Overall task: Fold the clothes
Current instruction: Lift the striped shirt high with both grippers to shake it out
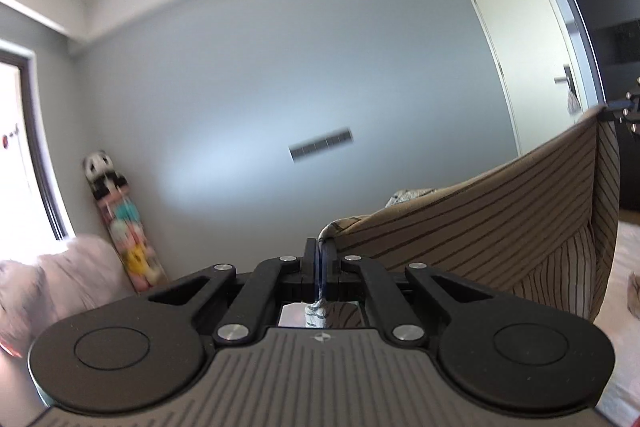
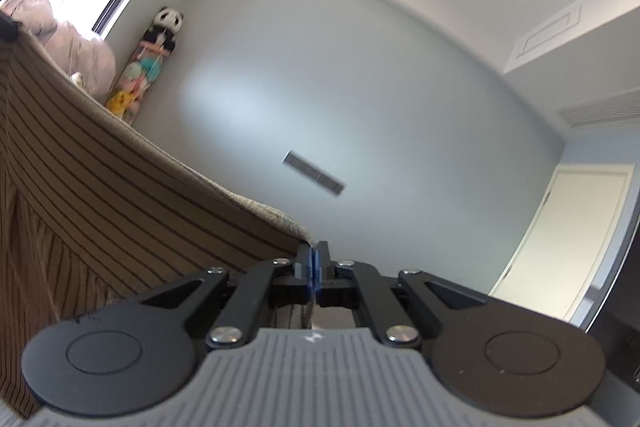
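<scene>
Both claws, left claw [image 1: 321, 254] and right claw [image 2: 313, 259], pinch the striped garment [image 1: 500, 223] by its top edge, stretched aloft; next, probably lower it flat onto the bed [image 1: 628, 267].

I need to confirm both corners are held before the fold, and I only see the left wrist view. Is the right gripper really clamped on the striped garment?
Observer: Yes. In the right wrist view the right gripper is shut on the top edge of the striped garment.
Operator: Does any cloth poke through behind its fingers?
Observer: A small tuft shows just behind them, above the gripper body.
Operator: Where does the cloth run from there?
Observer: Up and to the left of that view, toward the left gripper's tip at the frame edge, with the rest hanging below.
</scene>
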`<state>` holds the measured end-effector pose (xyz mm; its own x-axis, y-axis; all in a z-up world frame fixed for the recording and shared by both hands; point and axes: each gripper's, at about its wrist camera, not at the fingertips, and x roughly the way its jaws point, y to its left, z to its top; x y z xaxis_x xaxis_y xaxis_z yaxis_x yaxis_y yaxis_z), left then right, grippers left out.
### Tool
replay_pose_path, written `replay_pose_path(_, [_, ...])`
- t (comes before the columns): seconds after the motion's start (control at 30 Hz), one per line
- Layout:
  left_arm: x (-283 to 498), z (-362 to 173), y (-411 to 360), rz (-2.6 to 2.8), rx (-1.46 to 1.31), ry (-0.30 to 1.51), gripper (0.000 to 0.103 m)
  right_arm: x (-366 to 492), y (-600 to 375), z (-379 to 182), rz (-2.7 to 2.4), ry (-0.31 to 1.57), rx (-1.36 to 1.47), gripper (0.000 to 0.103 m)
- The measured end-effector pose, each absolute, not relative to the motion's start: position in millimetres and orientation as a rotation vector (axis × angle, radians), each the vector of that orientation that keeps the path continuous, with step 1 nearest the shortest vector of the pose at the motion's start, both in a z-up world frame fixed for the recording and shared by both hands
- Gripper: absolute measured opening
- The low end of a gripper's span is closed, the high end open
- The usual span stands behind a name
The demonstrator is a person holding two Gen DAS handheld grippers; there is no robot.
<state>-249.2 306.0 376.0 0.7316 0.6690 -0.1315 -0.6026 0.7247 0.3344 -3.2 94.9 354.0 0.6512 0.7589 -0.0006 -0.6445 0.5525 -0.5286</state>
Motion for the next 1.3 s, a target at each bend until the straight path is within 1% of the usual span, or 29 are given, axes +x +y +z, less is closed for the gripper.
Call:
replay_pose_path(0.1, [-274.3, 403.1, 278.4, 0.71, 0.311, 0.143, 0.0, -28.2, 69.4, 378.8, 0.801, -0.356, -0.481, 0.001])
replay_pose_path(0.17, [-279.9, 410.0, 262.6, 0.694, 0.322, 0.113, 0.0, -42.9, 54.9, 385.9, 0.764, -0.43, -0.434, 0.002])
replay_pose_path(0.23, [-279.2, 411.4, 248.7, 0.67, 0.33, 0.108, 0.0, -49.5, 60.4, 386.9, 0.718, -0.458, -0.52, 0.001])
replay_pose_path(0.27, [-278.8, 412.2, 241.7, 0.658, 0.333, 0.106, 0.0, -51.4, 62.4, 388.5, 0.696, -0.466, -0.551, 0.001])
replay_pose_path(0.43, [-278.7, 416.9, 213.2, 0.636, 0.363, 0.092, 0.0, -21.9, 50.2, 425.0, 0.659, -0.336, -0.313, 0.001])
replay_pose_path(0.47, [-280.9, 419.4, 213.2, 0.656, 0.368, 0.087, 0.0, -19.5, 47.6, 430.4, 0.683, -0.312, -0.272, 0.001])
replay_pose_path(0.57, [-298.1, 437.0, 232.9, 0.747, 0.334, 0.061, 0.0, -37.5, 50.4, 432.4, 0.821, -0.294, -0.28, 0.001])
replay_pose_path(0.7, [-308.6, 440.7, 246.9, 0.818, 0.306, 0.074, 0.0, -65.4, 54.8, 429.4, 0.838, -0.419, -0.395, 0.001])
replay_pose_path(0.83, [-303.4, 434.0, 230.9, 0.808, 0.358, 0.059, 0.0, -56.3, 41.4, 449.6, 0.832, -0.396, -0.352, 0.001])
replay_pose_path(1.0, [-313.4, 447.2, 222.0, 0.788, 0.356, 0.015, 0.0, -74.3, 23.0, 454.3, 0.822, -0.459, -0.38, 0.001])
replay_pose_path(1.3, [-356.9, 439.9, 195.9, 0.733, 0.384, -0.069, 0.0, -113.7, -34.1, 445.9, 0.832, -0.584, -0.365, 0.002])
